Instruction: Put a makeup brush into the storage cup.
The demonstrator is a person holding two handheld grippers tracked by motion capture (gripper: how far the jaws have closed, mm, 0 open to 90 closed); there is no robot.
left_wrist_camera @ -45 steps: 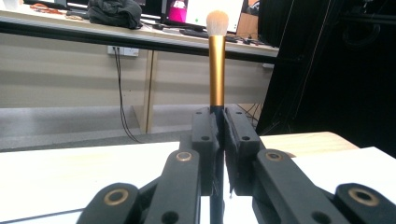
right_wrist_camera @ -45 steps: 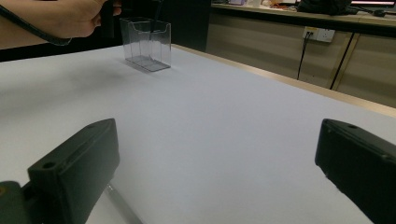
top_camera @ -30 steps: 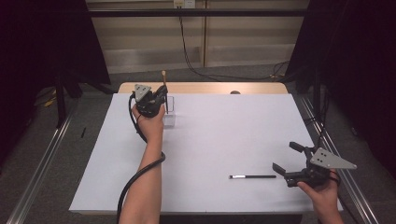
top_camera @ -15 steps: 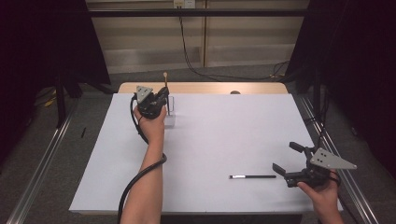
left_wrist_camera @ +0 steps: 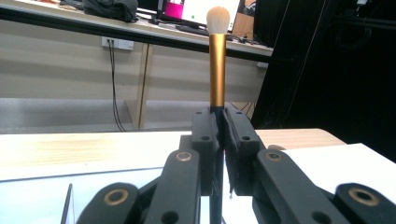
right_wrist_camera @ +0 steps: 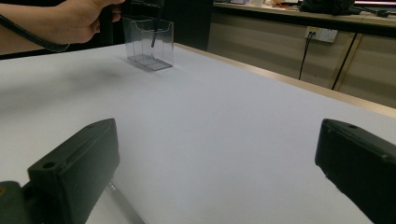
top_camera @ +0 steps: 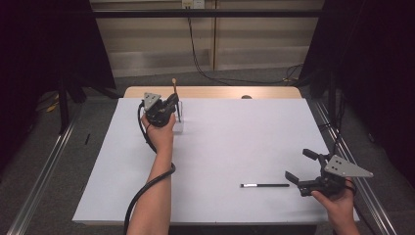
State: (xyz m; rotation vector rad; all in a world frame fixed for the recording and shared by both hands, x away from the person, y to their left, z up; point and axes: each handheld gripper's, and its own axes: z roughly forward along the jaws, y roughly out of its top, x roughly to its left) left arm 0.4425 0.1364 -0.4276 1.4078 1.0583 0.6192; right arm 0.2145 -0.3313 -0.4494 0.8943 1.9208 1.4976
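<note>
A makeup brush (left_wrist_camera: 217,60) with a gold ferrule and pale bristles stands upright, bristles up, with my left gripper (left_wrist_camera: 220,121) shut on its dark handle. In the high view the left gripper (top_camera: 164,110) is at the table's far left, holding the brush (top_camera: 174,88) with its handle end down in a clear plastic holder (top_camera: 180,126). The right gripper view shows the holder (right_wrist_camera: 148,44) with the dark handle (right_wrist_camera: 155,35) inside it. My right gripper (top_camera: 297,164) is open near the front right corner, with nothing between its jaws. A thin black pencil (top_camera: 264,185) lies flat just left of it.
A white sheet (top_camera: 235,142) covers the table, and a strip of bare wood (top_camera: 220,92) shows along the far edge. A cable (top_camera: 142,196) trails along the left forearm. Metal rails (top_camera: 44,171) run beside the table on the floor.
</note>
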